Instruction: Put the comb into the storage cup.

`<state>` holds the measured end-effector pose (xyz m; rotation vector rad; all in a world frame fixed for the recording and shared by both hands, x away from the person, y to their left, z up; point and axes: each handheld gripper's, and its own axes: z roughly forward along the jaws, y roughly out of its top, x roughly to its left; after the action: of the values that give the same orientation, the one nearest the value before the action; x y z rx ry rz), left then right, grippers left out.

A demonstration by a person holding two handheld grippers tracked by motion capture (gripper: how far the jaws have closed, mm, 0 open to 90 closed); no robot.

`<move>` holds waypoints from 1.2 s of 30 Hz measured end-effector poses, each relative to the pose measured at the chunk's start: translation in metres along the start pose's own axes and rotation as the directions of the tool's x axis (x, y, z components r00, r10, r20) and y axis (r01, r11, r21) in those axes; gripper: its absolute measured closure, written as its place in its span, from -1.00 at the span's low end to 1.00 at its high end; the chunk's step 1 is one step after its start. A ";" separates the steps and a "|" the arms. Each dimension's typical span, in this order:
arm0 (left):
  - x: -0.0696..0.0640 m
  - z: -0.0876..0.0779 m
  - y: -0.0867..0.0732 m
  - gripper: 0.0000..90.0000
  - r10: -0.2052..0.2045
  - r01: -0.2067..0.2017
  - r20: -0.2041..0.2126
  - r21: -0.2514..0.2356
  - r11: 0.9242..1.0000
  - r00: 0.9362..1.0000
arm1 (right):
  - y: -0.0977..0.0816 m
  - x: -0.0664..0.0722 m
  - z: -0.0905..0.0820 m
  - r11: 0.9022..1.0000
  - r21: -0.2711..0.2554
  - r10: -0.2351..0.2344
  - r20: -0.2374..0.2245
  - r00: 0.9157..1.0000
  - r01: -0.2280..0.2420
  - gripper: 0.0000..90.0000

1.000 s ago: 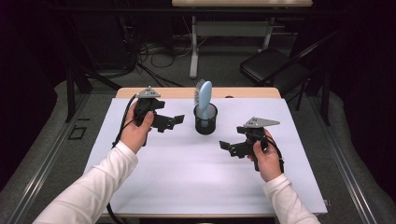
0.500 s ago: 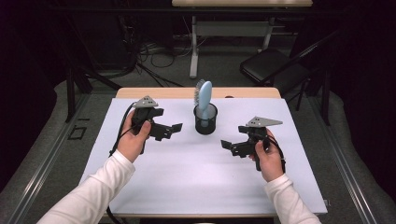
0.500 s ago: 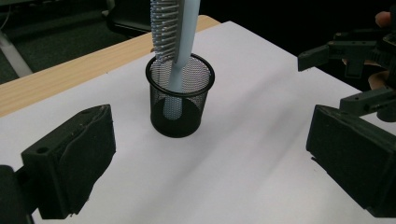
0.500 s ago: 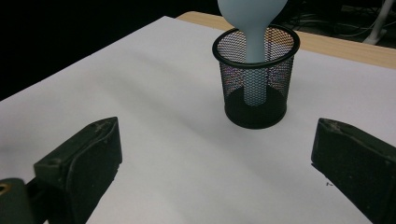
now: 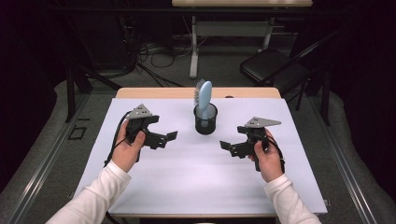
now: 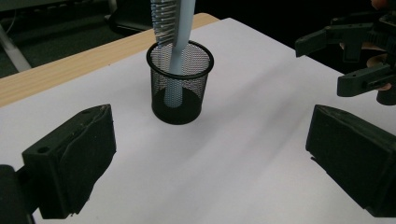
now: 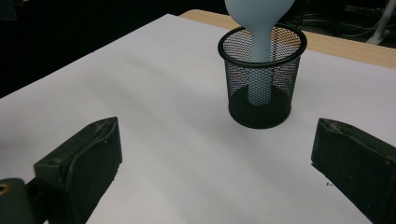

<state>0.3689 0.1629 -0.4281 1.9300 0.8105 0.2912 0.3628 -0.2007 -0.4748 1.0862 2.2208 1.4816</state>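
Note:
A black mesh cup [image 5: 205, 122] stands at the middle of the white table top [image 5: 196, 186], with a light blue hairbrush [image 5: 204, 95] upright in it, handle down. My left gripper [image 5: 166, 139] hovers left of the cup, its jaws wide apart and aimed at it, nothing between them. My right gripper [image 5: 229, 148] hovers right of the cup, also open and empty. In the left gripper view the cup [image 6: 180, 86] and brush [image 6: 175, 28] lie ahead of my left gripper [image 6: 210, 140]. In the right gripper view the cup [image 7: 262, 79] and brush [image 7: 258, 18] lie ahead of my right gripper [image 7: 215, 140].
A wooden strip [image 5: 154, 92] runs along the table's far edge. Behind the table stand a dark folding chair [image 5: 273, 65] and a desk frame [image 5: 233, 32] with cables on the floor. The other hand's gripper [image 6: 359, 56] shows at the upper right of the left gripper view.
My left gripper has moved back toward the near edge and slightly lower, still open. The right gripper has hardly moved.

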 end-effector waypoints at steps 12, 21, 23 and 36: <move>0.000 -0.005 -0.020 -0.96 -0.007 0.007 0.010 -0.015 1.000 1.000 | -0.005 0.016 -0.007 0.998 0.033 -0.046 0.007 0.999 0.045 -0.97; 0.002 -0.009 -0.032 -0.96 -0.030 0.031 0.011 -0.041 0.999 0.999 | -0.015 0.019 -0.027 0.998 0.036 -0.057 0.035 0.998 0.056 -0.97; 0.003 -0.009 -0.035 -0.96 -0.036 0.036 0.011 -0.045 0.998 0.999 | -0.017 0.019 -0.029 0.998 0.034 -0.056 0.040 0.998 0.055 -0.97; 0.006 -0.011 -0.055 -0.95 -0.064 0.063 -0.012 -0.071 0.996 0.998 | -0.031 0.017 -0.036 0.998 0.050 -0.051 0.071 0.996 0.047 -0.97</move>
<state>0.3449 0.1912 -0.4712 1.8350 0.8586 0.2919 0.3168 -0.2200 -0.4827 1.0743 2.2271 1.3541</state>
